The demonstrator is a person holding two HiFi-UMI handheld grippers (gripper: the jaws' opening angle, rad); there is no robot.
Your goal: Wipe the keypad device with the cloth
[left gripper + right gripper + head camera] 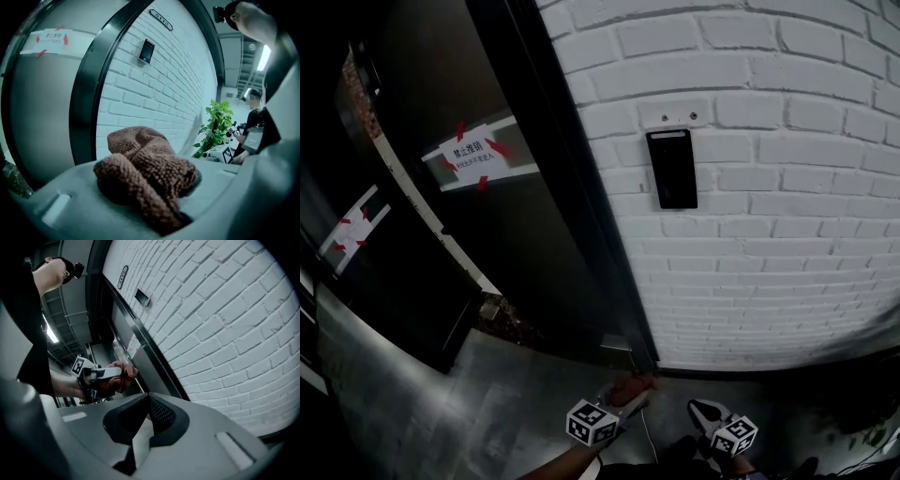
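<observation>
The keypad device (pixel 671 169) is a black upright panel on the white brick wall (pixel 787 216), about chest height above both grippers. It shows small in the left gripper view (pixel 146 50) and the right gripper view (pixel 142 297). My left gripper (pixel 630 392) is low near the wall's foot, shut on a bunched brown cloth (pixel 145 171) that bulges out over the jaws. The right gripper (pixel 705 412) hangs beside it to the right, shut with nothing between its jaws (pixel 149 413). From the right gripper view the left gripper (pixel 107 376) and its cloth are seen apart from the wall.
A dark door frame (pixel 572 187) borders the brick wall on the left, with a glass door carrying a taped paper sign (pixel 473 155). A green plant (pixel 216 126) and a seated person (pixel 253 122) are farther along the wall. A small number plate (pixel 161 19) sits above the keypad.
</observation>
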